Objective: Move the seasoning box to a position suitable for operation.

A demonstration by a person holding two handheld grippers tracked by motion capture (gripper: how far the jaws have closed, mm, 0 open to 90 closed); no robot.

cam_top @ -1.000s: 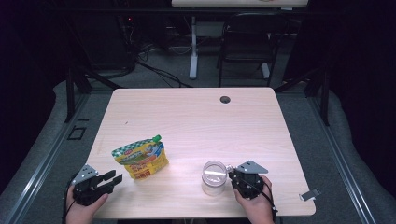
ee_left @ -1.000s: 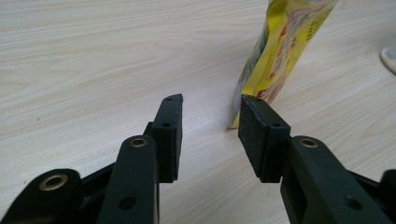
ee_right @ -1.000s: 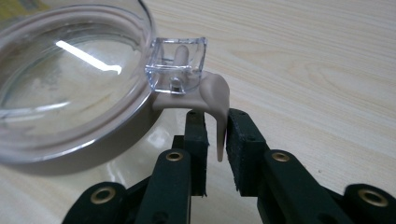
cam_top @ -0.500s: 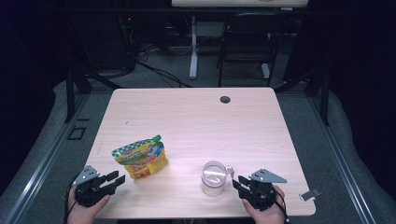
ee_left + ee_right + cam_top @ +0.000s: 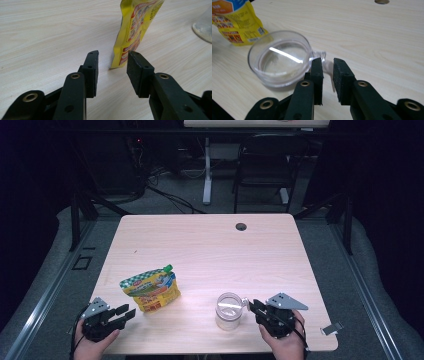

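A yellow spouted snack pouch stands on the light wooden table, front left. My left gripper lies low at the front left corner, open, its fingertips a little short of the pouch with nothing between them. A clear plastic cup with a side handle stands front centre, empty. My right gripper reaches it from the right. Its jaws have just been closing and now hold the cup's clear handle between the pads, beside the cup's rim.
A round cable hole sits near the table's far edge. A small metal clip juts from the front right corner. Behind the table are a dark chair and a white desk leg.
My right gripper drew back to the right, then came in on the cup's handle and rose a little. The cup, the pouch and the left gripper have stayed put.
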